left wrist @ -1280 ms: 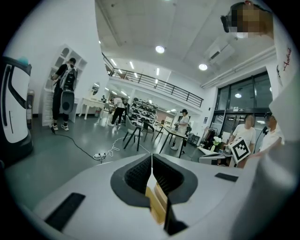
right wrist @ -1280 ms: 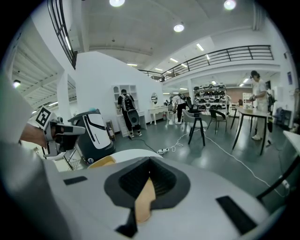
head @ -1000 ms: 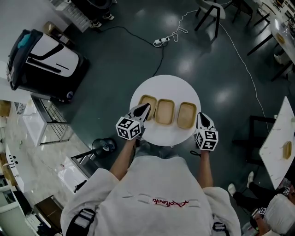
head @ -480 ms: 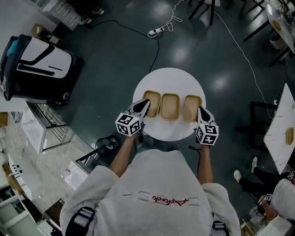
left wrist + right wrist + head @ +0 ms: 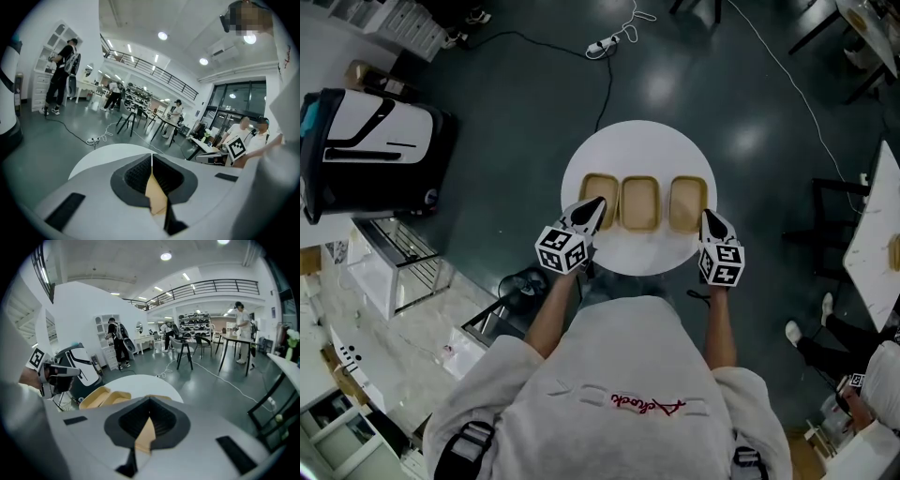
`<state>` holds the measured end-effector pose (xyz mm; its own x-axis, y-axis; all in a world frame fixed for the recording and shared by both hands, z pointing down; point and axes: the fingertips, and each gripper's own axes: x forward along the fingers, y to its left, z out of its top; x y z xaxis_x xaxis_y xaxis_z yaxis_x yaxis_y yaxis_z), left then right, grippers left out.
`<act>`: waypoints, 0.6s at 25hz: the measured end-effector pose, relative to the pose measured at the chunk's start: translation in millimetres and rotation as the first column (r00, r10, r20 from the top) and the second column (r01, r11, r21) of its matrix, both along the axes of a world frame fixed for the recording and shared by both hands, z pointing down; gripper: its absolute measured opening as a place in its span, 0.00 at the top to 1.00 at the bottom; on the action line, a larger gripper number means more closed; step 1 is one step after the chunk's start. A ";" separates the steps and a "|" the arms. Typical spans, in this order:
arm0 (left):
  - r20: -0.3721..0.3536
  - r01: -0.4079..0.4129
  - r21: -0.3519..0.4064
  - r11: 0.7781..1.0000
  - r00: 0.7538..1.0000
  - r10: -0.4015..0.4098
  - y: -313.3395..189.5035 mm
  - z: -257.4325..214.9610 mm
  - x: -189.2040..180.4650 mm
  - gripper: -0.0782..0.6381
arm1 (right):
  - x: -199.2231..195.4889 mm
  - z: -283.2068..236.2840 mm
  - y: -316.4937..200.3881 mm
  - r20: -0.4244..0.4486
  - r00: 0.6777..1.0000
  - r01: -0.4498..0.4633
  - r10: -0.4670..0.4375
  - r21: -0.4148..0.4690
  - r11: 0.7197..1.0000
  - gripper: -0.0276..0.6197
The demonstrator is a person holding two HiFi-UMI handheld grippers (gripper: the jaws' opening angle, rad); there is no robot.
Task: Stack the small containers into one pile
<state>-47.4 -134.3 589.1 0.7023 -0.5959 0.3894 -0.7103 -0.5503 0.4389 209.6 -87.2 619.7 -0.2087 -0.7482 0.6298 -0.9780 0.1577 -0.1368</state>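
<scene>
The white table (image 5: 637,150) sits higher in your view than a second ago. Your left gripper (image 5: 599,202) and right gripper (image 5: 707,216) stayed at its near edge, both pinched shut, holding nothing. The three small containers (image 5: 639,202) lie side by side on it, open side up, long sides pointing away from you.

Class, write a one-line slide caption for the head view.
Three tan containers lie unstacked in a row on a round white table, left gripper and right gripper shut at its near edge.

Three tan containers (image 5: 639,202) (side by side), one round white table (image 5: 637,145), two grippers (image 5: 596,203) (image 5: 707,217).
</scene>
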 end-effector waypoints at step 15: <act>0.021 -0.011 -0.072 0.997 1.000 0.013 16.4 35.8 16.9 0.86 | 23.6 58.3 35.6 0.022 0.999 -0.029 0.031 -0.122 0.992 0.92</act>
